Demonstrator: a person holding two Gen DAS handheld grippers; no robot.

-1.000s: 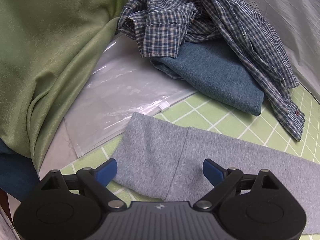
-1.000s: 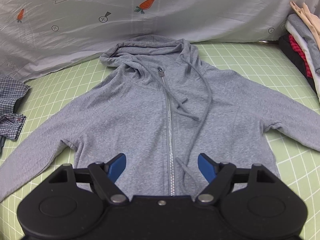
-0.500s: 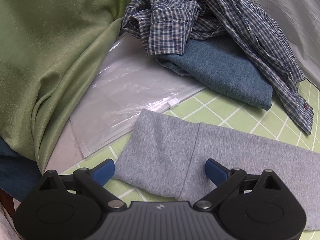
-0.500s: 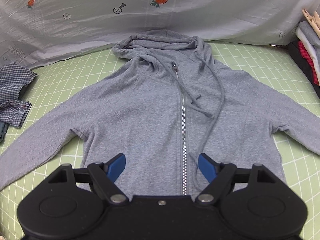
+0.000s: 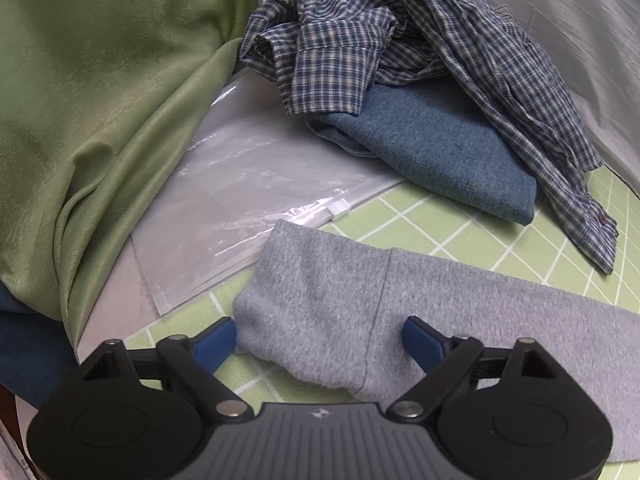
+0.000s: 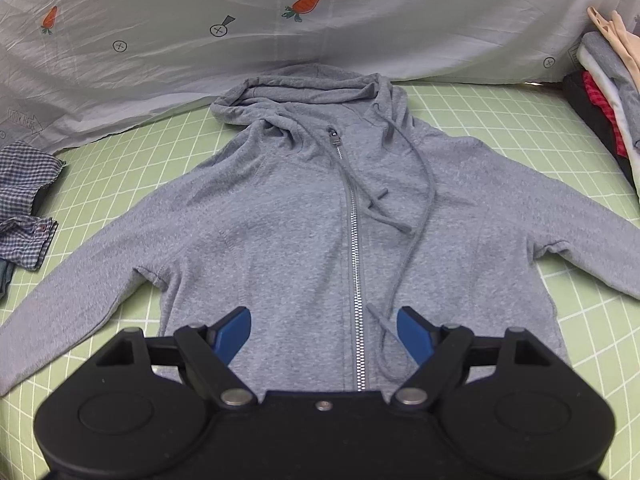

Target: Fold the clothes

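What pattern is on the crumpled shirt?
Blue and white checks on the crumpled shirt, best in the left wrist view.

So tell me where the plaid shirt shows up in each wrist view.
Left wrist: plaid shirt heaped at top centre on a folded blue garment, one cuff trailing right.
Right wrist: only its cuff shows, at the left edge.
Shared landmark: the grey hoodie's sleeve, just below the cuff.

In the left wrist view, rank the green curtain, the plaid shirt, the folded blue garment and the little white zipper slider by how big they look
1. green curtain
2. plaid shirt
3. folded blue garment, partly covered by the shirt, so unsure
4. white zipper slider
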